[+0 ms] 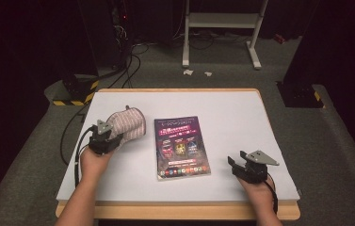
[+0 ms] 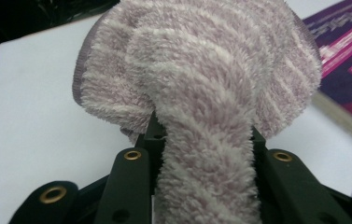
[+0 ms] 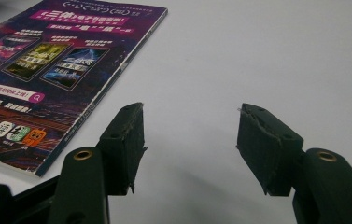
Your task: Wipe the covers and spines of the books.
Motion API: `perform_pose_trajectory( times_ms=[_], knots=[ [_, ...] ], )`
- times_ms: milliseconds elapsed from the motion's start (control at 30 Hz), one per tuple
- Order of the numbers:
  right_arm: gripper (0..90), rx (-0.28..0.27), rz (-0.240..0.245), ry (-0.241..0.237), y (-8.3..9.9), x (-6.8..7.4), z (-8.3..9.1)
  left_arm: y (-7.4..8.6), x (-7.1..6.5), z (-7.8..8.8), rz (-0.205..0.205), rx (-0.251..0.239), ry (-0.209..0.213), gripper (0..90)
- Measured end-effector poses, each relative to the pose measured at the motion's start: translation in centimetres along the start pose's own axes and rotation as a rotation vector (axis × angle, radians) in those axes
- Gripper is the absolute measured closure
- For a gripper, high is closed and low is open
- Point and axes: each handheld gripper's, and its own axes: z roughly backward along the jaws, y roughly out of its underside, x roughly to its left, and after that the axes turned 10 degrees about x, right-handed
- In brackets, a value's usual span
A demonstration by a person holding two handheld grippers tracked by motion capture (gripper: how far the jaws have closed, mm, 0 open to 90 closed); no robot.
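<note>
- Left tongs (image 2: pixel 201 154) clamped on striped terry towel (image 2: pixel 201 70), carrying step.
- Right tongs (image 3: pixel 190 149) apart, empty; magazine (image 3: pixel 57 70) beside them.
- Next: lower towel onto table (image 1: pixel 231 113), likely.

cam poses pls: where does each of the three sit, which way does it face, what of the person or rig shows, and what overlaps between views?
High view: above the person's side, looking forward and down on the table; both forearms, left gripper and right gripper show.
Left gripper view: rides the left gripper, looking along jaws clamped on the striped towel.
Right gripper view: rides the right gripper, low over the table; jaws open, nothing between them.
Shared: the magazine shows in all three views; the towel shows in the high and left gripper views.
</note>
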Motion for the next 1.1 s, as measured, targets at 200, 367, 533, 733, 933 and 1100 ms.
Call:
perform_pose_trajectory(
  times_ms=[200,367,533,733,933,1100],
  knots=[
    [41.7,0.001,-0.001,-0.002,0.0,0.0,0.0,1.3,0.6,-1.2,0.016,0.064,-0.012,64.9],
    [42.2,0.002,0.001,-0.003,0.0,0.0,0.0,2.1,1.0,-1.8,0.034,0.078,-0.001,62.2],
    [42.3,0.002,0.002,-0.002,0.0,0.0,0.0,2.2,1.1,-1.8,0.045,0.087,0.015,47.8],
    [42.3,0.003,0.005,-0.002,0.0,0.1,0.0,2.0,0.9,-0.3,0.072,0.028,0.04,31.4],
    [42.3,0.0,0.007,-0.003,0.0,0.1,0.0,1.9,0.3,0.9,0.067,-0.005,0.067,29.9],
    [42.4,0.0,0.009,-0.002,0.0,0.2,0.0,1.4,-0.7,1.5,0.049,-0.024,0.088,30.5]
  ],
)
